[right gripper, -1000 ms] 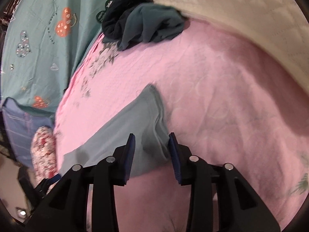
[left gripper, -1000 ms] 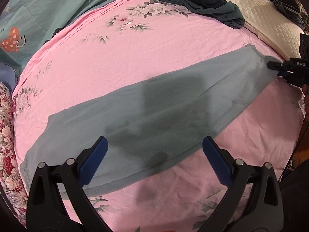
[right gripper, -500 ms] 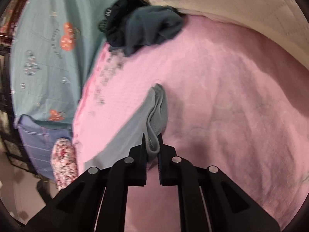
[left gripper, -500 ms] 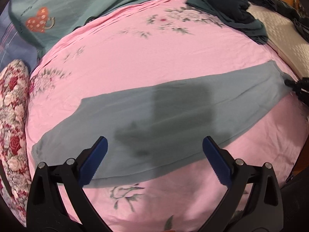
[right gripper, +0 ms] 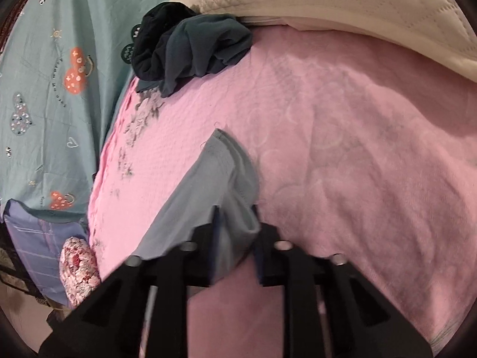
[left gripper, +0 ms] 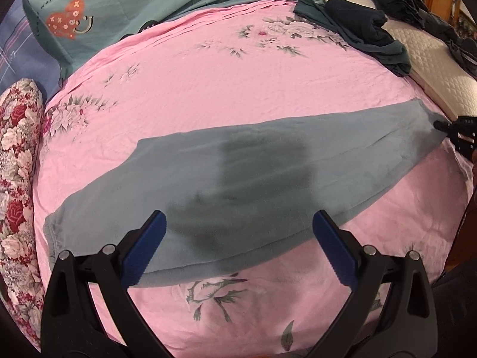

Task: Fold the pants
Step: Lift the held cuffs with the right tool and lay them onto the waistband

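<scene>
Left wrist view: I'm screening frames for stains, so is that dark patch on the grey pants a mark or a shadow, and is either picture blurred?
Left wrist view: sharp; the patch on the grey pants looks like a soft-edged shadow, probably of the rig, above the open left gripper. Right wrist view: the right gripper, pinching the pants' end, is smeared by motion blur; the bed behind is clearer.

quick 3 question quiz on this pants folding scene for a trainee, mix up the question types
1. True or false: the left gripper is shut on the grey pants.
2. Which gripper pinches the pants' end? A left B right C neither
3. Fill in: the pants lie flat on a ___ floral bedsheet.

Key: 1 false, its jaws stand wide open above them. 2 B, the right gripper. 3 pink.
</scene>
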Demonstrator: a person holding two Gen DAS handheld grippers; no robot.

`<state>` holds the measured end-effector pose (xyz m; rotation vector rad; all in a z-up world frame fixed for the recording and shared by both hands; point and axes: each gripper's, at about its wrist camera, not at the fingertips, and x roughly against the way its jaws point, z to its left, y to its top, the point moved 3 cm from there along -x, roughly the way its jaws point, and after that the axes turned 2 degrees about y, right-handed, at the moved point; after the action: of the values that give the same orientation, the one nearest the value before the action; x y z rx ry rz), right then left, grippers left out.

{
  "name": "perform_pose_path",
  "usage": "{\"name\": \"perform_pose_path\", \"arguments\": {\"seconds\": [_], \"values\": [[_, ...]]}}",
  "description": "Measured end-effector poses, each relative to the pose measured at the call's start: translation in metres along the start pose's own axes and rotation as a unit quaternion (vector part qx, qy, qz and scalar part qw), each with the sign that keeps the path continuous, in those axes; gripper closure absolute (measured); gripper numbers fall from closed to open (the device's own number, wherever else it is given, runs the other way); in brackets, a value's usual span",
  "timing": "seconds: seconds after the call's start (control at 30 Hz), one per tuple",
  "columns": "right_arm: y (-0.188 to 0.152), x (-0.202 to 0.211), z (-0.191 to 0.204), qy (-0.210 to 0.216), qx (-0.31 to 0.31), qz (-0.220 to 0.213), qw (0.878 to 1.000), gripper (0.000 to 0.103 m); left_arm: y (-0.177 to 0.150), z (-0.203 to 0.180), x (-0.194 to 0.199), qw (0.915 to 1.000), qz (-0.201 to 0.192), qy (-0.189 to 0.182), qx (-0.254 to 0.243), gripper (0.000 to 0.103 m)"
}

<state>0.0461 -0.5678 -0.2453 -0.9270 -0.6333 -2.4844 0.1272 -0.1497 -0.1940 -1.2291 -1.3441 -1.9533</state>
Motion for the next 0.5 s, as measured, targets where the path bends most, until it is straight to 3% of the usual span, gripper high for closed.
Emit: {"name": "perform_pose_path", "arguments": {"seconds": [0.1,0.27,0.5], "values": [[-0.004,0.012,0.026,-0.022,0.06,-0.03,0.998,0.096,-0.006,0.006,0.003,0.9999,-0.003,-0.005,-0.013,0.003],[-0.016,0.025,0.095,-0.032,0.156,-0.068,0.985,0.096,-0.014,0.037,0.007,0.9997,-0.012,-0.004,0.02,0.003],[-0.089,-0.012,0.226,-0.005,0.34,-0.057,0.939,0.096,-0.046,0.096,0.022,0.9976,-0.022,0.011,0.065,0.003]]}}
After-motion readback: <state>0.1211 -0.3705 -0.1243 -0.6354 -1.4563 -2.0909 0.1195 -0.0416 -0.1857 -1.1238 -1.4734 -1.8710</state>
